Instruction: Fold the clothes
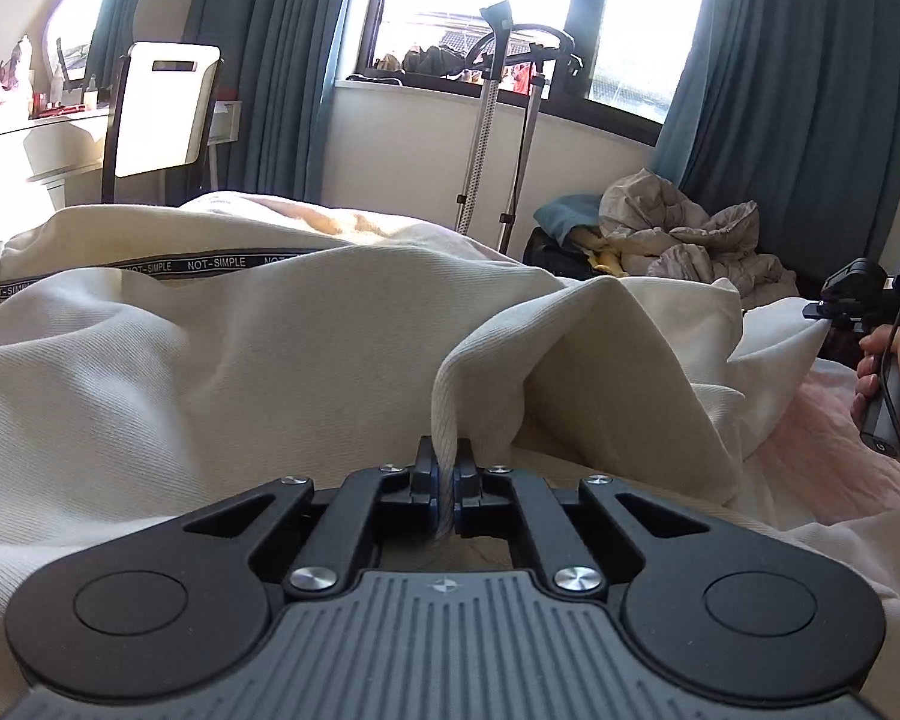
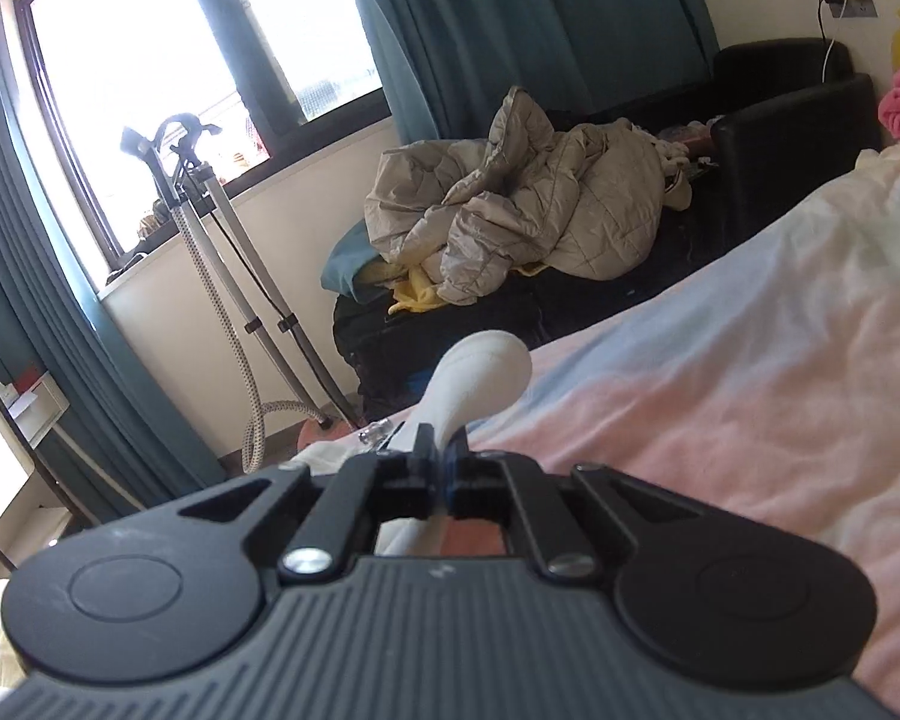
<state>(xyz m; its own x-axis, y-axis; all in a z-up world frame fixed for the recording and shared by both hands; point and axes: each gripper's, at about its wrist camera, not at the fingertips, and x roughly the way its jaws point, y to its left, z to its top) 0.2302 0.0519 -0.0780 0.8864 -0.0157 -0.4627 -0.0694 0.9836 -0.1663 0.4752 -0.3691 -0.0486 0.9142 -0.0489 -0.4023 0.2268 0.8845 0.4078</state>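
Observation:
A cream garment (image 1: 210,372) with a black "NOT-SIMPLE" band lies spread and rumpled over the bed. My left gripper (image 1: 445,468) is shut on a ribbed edge of the garment, which rises in a fold above the jaws. My right gripper (image 2: 441,462) is shut on another cream edge of the garment (image 2: 480,372), which sticks up past the fingertips. In the left wrist view the right gripper (image 1: 822,312) shows at the far right, pinching a corner of the cloth, with a hand on its handle.
A pink and white bedsheet (image 2: 720,390) covers the bed. A garment steamer stand (image 1: 498,120) stands by the window. A beige quilted jacket (image 2: 528,210) lies heaped on a black sofa (image 2: 792,120). A white chair (image 1: 162,114) and a dresser are at the left.

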